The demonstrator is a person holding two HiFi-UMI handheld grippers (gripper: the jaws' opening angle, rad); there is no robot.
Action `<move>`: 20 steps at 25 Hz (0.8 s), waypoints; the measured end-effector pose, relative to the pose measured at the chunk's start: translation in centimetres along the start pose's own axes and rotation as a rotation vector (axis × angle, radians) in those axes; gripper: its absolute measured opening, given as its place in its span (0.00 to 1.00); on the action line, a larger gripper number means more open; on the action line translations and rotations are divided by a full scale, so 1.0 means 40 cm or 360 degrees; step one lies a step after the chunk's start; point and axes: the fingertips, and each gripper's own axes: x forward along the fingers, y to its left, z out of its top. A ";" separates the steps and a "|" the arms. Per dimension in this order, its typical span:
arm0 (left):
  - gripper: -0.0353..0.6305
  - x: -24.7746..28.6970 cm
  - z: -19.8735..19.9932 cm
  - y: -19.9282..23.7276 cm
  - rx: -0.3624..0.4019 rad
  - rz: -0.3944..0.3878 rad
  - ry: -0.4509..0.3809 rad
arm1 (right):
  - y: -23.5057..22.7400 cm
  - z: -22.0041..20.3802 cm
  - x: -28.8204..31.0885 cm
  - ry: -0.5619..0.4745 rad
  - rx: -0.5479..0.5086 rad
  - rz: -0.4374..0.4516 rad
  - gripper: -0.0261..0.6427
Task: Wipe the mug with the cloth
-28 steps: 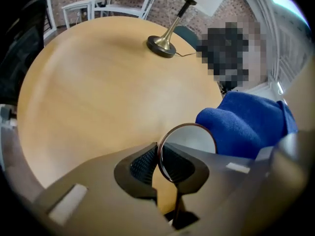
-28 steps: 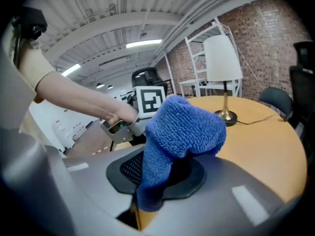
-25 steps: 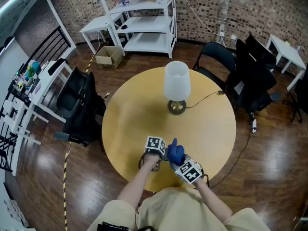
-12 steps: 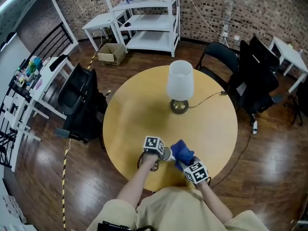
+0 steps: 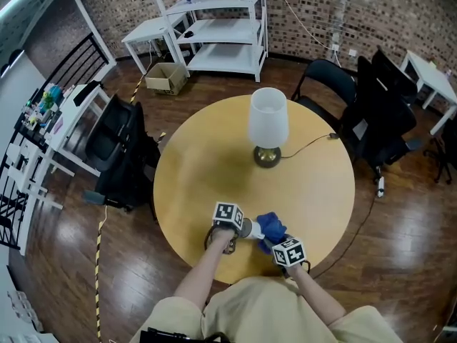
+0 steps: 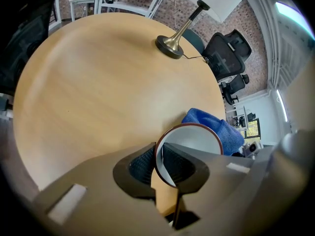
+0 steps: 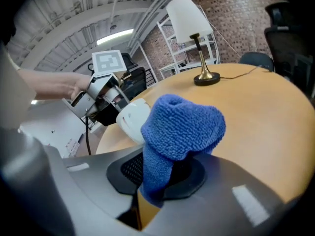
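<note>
A white mug [image 6: 192,144] with a dark red rim is held above the round wooden table [image 5: 214,163] near its front edge. My left gripper [image 6: 158,163] is shut on the mug's rim, one pad inside the mug and one outside. The mug's white outer wall [image 7: 132,119] faces my right gripper. My right gripper [image 7: 158,173] is shut on a blue terry cloth [image 7: 179,127], whose bunched end rests against the mug's side. In the head view the mug [image 5: 249,229] and cloth [image 5: 270,229] meet between the two marker cubes.
A table lamp [image 5: 268,123] with a white shade and brass base stands at the table's far side, its cord running off to the right. Black chairs [image 5: 118,156] and white shelving [image 5: 221,23] surround the table.
My right gripper has moved right and toward the person with the blue cloth, from above the mug to its right side. The left gripper and mug have barely moved.
</note>
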 end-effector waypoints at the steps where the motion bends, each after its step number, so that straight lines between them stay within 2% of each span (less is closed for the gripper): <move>1: 0.11 0.001 0.000 0.000 -0.0003 -0.0003 -0.0003 | -0.003 -0.003 0.006 -0.0026 0.0077 0.0036 0.13; 5: 0.10 0.001 0.002 -0.002 -0.0015 -0.0017 -0.0015 | -0.011 -0.010 0.014 -0.0116 0.0315 0.0173 0.13; 8: 0.10 -0.002 0.001 -0.006 -0.0029 -0.0038 -0.0012 | -0.016 -0.009 0.005 -0.0123 0.0340 0.0194 0.13; 12: 0.10 -0.003 -0.006 -0.035 -0.0032 -0.0091 -0.0037 | -0.073 -0.001 -0.061 -0.0172 0.0357 0.0097 0.14; 17: 0.10 -0.007 -0.004 -0.054 0.0046 0.0017 -0.0055 | -0.165 0.057 -0.169 -0.0343 0.0352 -0.0088 0.14; 20: 0.12 -0.003 -0.005 -0.091 0.0093 0.0019 -0.0047 | -0.185 0.076 -0.214 -0.0402 0.0347 -0.0151 0.14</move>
